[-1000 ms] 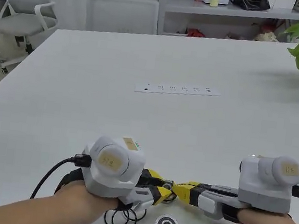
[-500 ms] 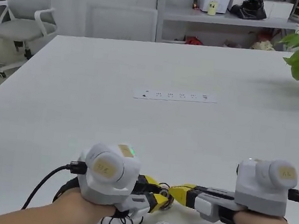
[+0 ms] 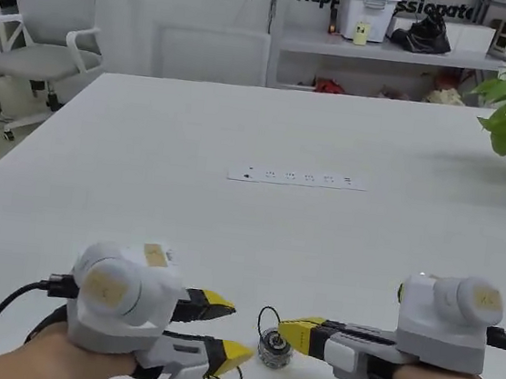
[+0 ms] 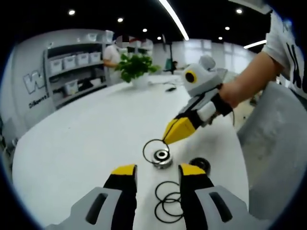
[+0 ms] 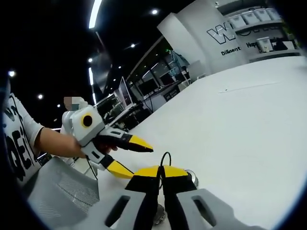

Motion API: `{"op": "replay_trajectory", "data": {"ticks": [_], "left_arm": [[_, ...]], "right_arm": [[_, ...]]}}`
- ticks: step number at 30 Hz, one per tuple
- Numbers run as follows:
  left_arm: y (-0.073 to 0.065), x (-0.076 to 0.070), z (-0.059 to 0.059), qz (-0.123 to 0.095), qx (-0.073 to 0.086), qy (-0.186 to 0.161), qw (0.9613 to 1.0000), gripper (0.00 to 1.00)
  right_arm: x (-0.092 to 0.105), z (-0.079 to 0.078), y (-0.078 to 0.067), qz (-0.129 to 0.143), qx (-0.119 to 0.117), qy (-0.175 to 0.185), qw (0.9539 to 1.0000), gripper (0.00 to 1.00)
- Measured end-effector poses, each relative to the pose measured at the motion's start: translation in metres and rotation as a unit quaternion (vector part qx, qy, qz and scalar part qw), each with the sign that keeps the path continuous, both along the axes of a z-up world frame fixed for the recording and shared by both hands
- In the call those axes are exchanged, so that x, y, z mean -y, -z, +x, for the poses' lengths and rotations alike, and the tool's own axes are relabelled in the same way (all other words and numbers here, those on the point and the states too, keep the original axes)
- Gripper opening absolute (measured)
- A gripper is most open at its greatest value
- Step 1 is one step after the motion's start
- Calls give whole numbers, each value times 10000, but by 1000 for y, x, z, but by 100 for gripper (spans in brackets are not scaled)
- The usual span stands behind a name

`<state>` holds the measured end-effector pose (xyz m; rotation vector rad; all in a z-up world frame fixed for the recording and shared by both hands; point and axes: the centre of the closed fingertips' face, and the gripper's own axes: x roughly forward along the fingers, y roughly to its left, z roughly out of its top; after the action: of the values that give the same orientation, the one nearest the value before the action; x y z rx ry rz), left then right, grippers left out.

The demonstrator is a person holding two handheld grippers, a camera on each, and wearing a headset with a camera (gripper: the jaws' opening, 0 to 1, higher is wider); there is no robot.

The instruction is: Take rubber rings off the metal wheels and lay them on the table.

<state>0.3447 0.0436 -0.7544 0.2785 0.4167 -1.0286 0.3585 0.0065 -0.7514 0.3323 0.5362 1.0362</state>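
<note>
– Right tongs clenched on the rubber ring, tips pinched flat tog. in our right gripper view. Left tongs released, jaws wide, nothing btwn them.
– Where's the ring vs the wheel?
– Ring stands up as a loop. Top is held at the right tips, bottom edge is down at the wheel. We can't tell if it's hooked in the groove or just touching.
– And the wheel itself?
– Lies flat on the table, hole up, just beside the right tips & btwn both pairs of tongs. From the left gripper view it's dead ahead of the open jaws, near, approx. centred on the gap.
– So which side is nearer for the next bit?
– Left, we reckon. Its jaws point at the wheel w/ clear room, so closing on it would pin it while the right pulls the ring away. Pull should go sideways off the rim, twd the right hand. Straight up & the wheel prob. lifts w/ it.
– Where do we drop it?
– Loose rings lie on the table just under the left tongs, near our body. A second wheel sits beside them; can't tell if it carries a ring. Ours goes w/ that pile, so the right has to come back & a little left.
</note>
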Motion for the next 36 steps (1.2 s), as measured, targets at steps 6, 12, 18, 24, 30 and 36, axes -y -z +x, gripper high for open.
{"op": "replay_trajectory", "data": {"ticks": [6,12,18,24,30,36], "left_arm": [[-6,-21,-16,22,42,-32,10000,42],[-12,-43,-22,-96,9,-297,9995,45],[-12,-62,-25,-115,-2,-535,9985,47],[-16,-75,-27,-158,7,-702,9974,48],[-17,-79,-30,-144,9,-745,9971,49],[-19,-78,-35,-155,-17,-732,9972,50]], "right_arm": [[-20,-16,1,-138,32,-439,9989,0],[-38,-31,2,-257,60,-807,9964,0],[-52,-41,2,-364,159,-1051,9937,0],[-62,-49,2,-529,382,-1253,9900,5],[-64,-55,-3,-575,550,-1355,9876,13],[-59,-60,-6,-648,694,-1406,9855,22]]}}
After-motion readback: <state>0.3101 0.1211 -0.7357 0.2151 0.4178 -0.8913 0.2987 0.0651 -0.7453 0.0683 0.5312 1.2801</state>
